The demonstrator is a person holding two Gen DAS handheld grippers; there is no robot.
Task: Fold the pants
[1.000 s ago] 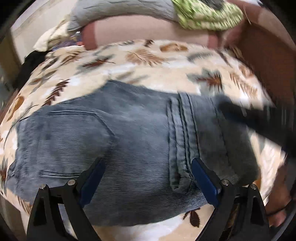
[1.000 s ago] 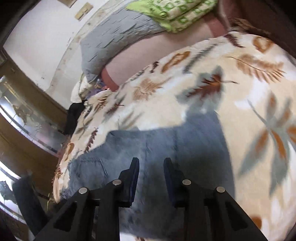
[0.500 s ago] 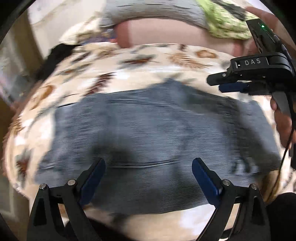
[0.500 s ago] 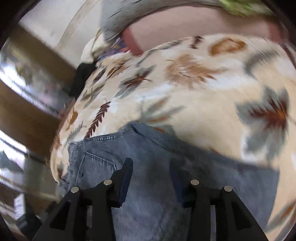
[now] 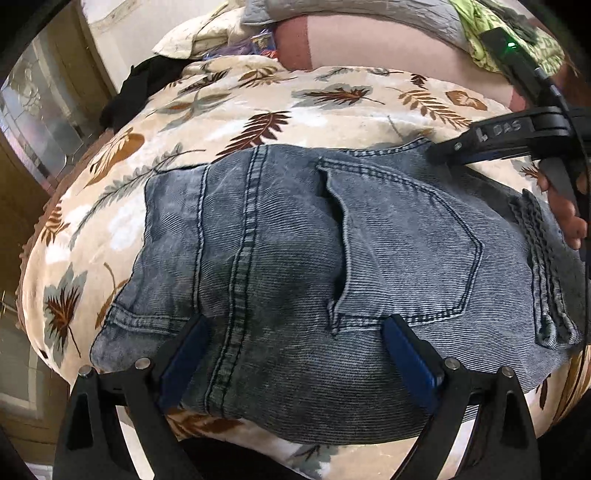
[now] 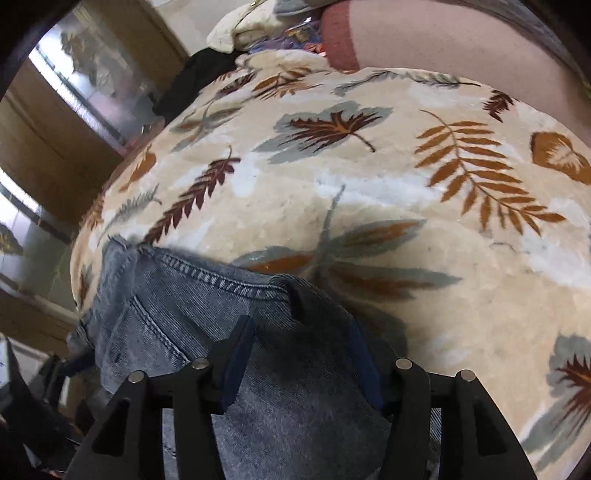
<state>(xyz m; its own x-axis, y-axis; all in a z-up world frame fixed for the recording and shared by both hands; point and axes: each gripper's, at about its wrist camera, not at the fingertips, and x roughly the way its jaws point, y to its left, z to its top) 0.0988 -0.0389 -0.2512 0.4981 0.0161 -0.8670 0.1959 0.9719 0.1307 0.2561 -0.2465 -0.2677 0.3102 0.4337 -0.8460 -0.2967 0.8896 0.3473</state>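
Note:
Grey-blue denim pants [image 5: 295, 251] lie folded into a compact block on the leaf-print blanket [image 5: 295, 107], back pocket facing up. My left gripper [image 5: 295, 354] is open, its blue pads wide apart just above the near edge of the pants. My right gripper [image 5: 439, 153] shows in the left wrist view at the pants' far right corner. In the right wrist view the right gripper [image 6: 299, 350] is open over the pants' hemmed corner [image 6: 221, 284], holding nothing.
The blanket [image 6: 369, 184] covers the bed. Pink and grey pillows [image 5: 369, 33] and a green cloth [image 5: 487, 48] lie at the far end. A black garment [image 5: 136, 85] and a wooden cabinet with glass [image 5: 37, 129] are at the left.
The right gripper has opened wider and dropped to the pants' far corner. The left gripper has pulled back toward the near edge. The pants now lie still, pocket side up.

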